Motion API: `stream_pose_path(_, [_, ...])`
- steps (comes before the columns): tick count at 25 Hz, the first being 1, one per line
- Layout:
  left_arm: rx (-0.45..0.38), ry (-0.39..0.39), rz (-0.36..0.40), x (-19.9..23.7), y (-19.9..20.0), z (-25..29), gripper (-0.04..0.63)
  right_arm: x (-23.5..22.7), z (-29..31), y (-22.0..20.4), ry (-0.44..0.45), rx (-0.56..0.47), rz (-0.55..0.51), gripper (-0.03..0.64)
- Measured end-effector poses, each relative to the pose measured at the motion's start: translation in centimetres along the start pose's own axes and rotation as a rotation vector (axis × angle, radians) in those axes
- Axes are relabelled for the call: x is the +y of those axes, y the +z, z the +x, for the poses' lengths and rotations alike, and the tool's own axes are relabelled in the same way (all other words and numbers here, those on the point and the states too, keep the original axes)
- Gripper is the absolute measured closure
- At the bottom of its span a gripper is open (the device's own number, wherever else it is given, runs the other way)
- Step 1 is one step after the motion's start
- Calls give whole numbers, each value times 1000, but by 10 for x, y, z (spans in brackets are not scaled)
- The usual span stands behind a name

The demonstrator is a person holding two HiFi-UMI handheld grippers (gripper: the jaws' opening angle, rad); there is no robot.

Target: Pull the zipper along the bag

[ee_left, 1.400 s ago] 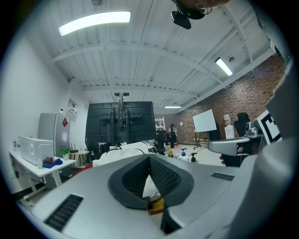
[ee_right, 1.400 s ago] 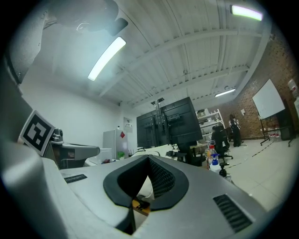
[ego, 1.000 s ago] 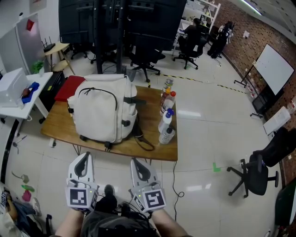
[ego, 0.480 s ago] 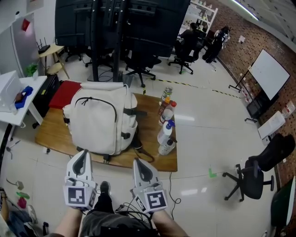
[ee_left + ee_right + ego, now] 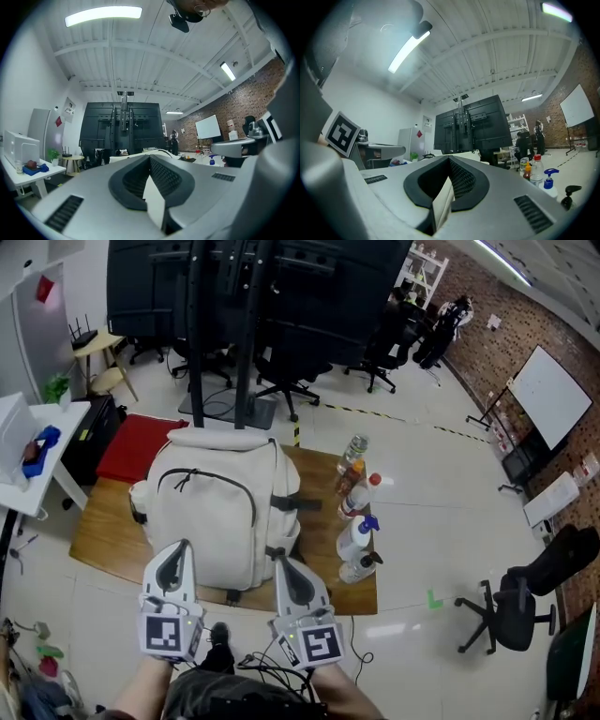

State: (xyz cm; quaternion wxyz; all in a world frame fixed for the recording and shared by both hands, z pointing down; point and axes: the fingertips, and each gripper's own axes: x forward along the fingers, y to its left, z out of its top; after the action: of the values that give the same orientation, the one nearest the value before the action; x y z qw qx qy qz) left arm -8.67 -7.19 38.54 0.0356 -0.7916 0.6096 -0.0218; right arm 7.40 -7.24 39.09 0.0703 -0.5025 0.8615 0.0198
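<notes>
A white backpack (image 5: 220, 517) lies on a low wooden table (image 5: 103, 531), its dark front-pocket zipper (image 5: 208, 476) arcing across the top. My left gripper (image 5: 175, 565) hovers at the near edge of the bag, jaws shut and empty. Just to its right, my right gripper (image 5: 292, 579) is also shut with nothing in it. In the left gripper view the left gripper (image 5: 151, 159) is closed, with only the bag's top edge (image 5: 157, 152) showing beyond it. The right gripper view shows the right gripper (image 5: 450, 164) closed too.
Several bottles (image 5: 356, 521) stand along the table's right side, also seen as bottles (image 5: 536, 171) in the right gripper view. A black strap (image 5: 291, 503) crosses the bag. A dark screen stand (image 5: 234, 324) rises behind. A white desk (image 5: 33, 456) is at left, an office chair (image 5: 516, 606) at right.
The view has come closer to the table: the backpack and bottles sit lower and larger in the head view. Both grippers now overlap the bag's near edge; they stay shut.
</notes>
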Motion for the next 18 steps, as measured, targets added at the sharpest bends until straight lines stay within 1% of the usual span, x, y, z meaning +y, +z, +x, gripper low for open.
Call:
stream_pose_path(2, [18,-4,-10,12,-8,17,580,-1,21,-5,-5,7,-3,600])
stream_pose_path(3, [14,-9,-16,16,-10,26,580,-2,31,-8,-8,13,-8,600])
stream_pose_path(6, [-32,-16,-18,30,-6,51,580,2,59,-15,-8,28,-35,600])
stream_pose_path(9, [-74,-11,-2,45,-1,69,579,2,85,-21,-7,31,-30,600])
stream_pose_path(11, [-87,-7,4,55,-2,78,577,0,101,-24,-13,33,-29,600])
stream_pose_path(12, [-86,-4,4,61,-4,83,575,-2,108,-25,-15,33,-29,600])
stream_pose_path(13, [-82,0,1,66,-8,87,554,-2,116,-26,-17,34,-30,600])
stream_pose_path(16, [-50,9,-7,80,-28,97,549,-2,137,-30,-23,36,-33,600])
stream_pose_path(18, [-38,2,6,85,-39,101,546,-3,150,-32,-33,38,-36,600])
